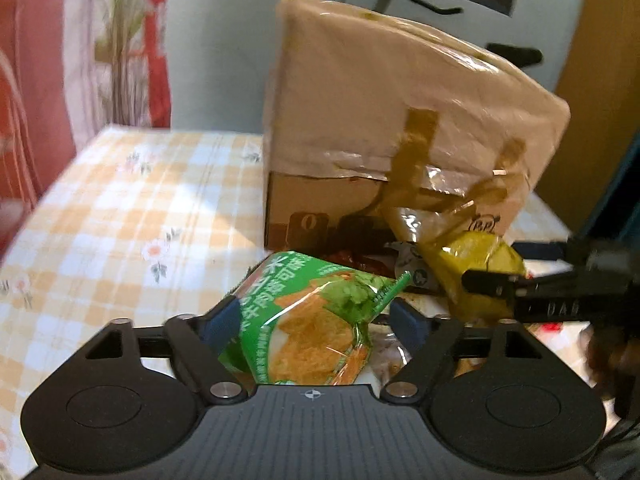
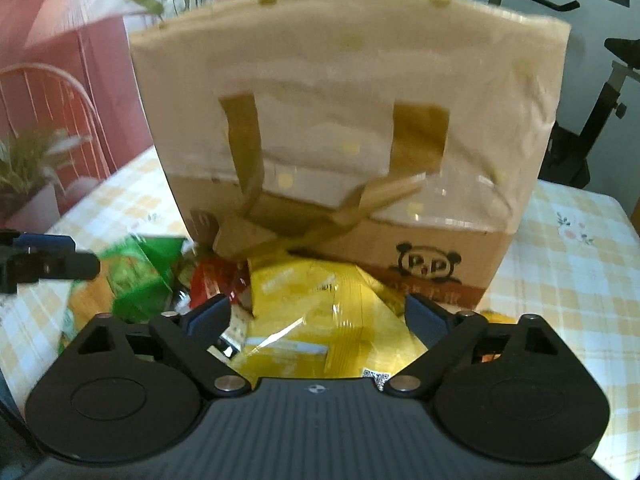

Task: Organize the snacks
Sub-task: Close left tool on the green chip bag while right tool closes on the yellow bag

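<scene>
Around the checked table

A yellow-and-white checked tablecloth (image 1: pixel 132 208) with small flowers covers the table. Behind it hang red and pink striped curtains (image 1: pixel 36 92), green plants (image 2: pixel 28 160) stand by them, and a black stand (image 2: pixel 596 112) sits far right.

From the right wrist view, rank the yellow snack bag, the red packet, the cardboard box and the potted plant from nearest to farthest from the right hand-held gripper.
1. Yellow snack bag: between the fingers of the right hand-held gripper.
2. Red packet: just ahead, to the left.
3. Cardboard box: behind the snacks, centre.
4. Potted plant: far left, beyond the table edge.
</scene>
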{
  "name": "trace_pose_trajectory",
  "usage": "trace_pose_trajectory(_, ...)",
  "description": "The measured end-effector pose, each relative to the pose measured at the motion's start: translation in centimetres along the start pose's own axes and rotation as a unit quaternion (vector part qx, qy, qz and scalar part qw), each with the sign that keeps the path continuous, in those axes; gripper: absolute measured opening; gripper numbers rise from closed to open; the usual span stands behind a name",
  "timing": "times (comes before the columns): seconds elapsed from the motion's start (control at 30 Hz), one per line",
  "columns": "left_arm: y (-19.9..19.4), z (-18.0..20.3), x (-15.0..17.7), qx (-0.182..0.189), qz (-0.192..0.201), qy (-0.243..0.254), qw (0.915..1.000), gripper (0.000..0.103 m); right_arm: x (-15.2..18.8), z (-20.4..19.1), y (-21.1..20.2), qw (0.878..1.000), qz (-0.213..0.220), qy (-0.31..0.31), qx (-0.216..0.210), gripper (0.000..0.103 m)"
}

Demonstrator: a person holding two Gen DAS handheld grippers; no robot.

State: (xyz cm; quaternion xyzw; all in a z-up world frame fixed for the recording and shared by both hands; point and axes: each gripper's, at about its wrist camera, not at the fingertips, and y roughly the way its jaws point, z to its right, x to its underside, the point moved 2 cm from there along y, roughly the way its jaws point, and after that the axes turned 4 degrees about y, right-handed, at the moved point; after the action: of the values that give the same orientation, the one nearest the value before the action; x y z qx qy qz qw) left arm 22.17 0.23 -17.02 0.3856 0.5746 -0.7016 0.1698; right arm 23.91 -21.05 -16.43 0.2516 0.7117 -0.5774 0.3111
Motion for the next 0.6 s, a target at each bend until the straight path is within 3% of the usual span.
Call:
trace_pose_trajectory(0.2,1.7,0.9,0.2,-0.031,-0.016,0.064,0.9973,0.092,0.5,0.9,-0.3,1.0,0.009,0.007,-0.003,0.088)
trace_pose_trajectory(0.4,3.6,-0.3,0.4,-0.049,-0.022,0.065,0.9964,0.092,0.4,0.7,0.0,1.0,0.008,0.0,-0.001,0.089)
trace_pose_trajectory(0.6,3.2,-0.9,0.0,-0.043,-0.01,0.029,0.9986,0.081,0.5,0.9,0.4,1.0,0.009,0.004,-0.006,0.089)
